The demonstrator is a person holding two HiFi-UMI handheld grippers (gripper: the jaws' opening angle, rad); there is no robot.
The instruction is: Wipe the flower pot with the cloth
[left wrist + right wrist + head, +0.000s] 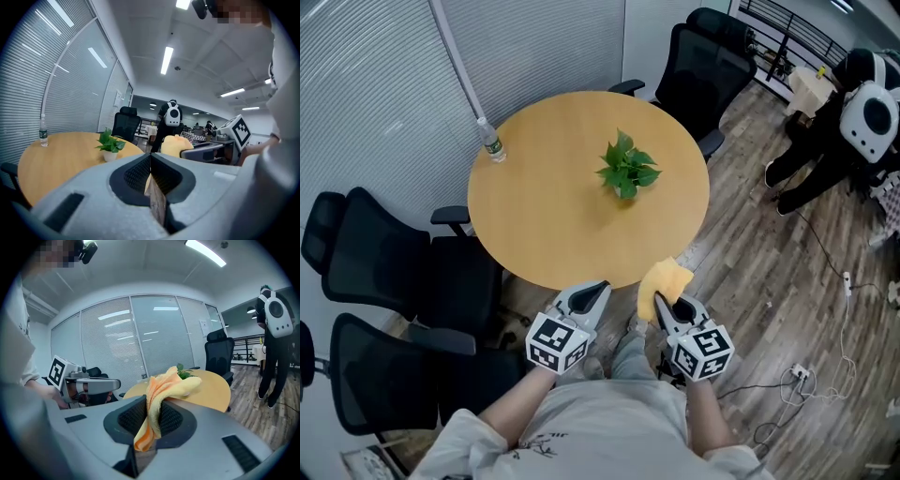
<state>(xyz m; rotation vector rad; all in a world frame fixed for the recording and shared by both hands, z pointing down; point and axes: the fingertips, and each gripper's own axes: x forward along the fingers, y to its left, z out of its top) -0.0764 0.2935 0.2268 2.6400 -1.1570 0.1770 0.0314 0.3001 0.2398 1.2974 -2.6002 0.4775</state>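
At the near edge of a round table, the right gripper is clamped on a yellow cloth, ready for wiping, while the left gripper, jaws together and empty, hovers beside it, well apart from the flower pot at the table's middle.

The cloth looks soft and fleecy. The table is smooth, matt wood. The left gripper and right gripper are matt grey plastic with ribbed black pads. The floor is grained wood plank.

Table, plant, bottle, cloth — 1 ea; grippers — 2; chairs 4+.
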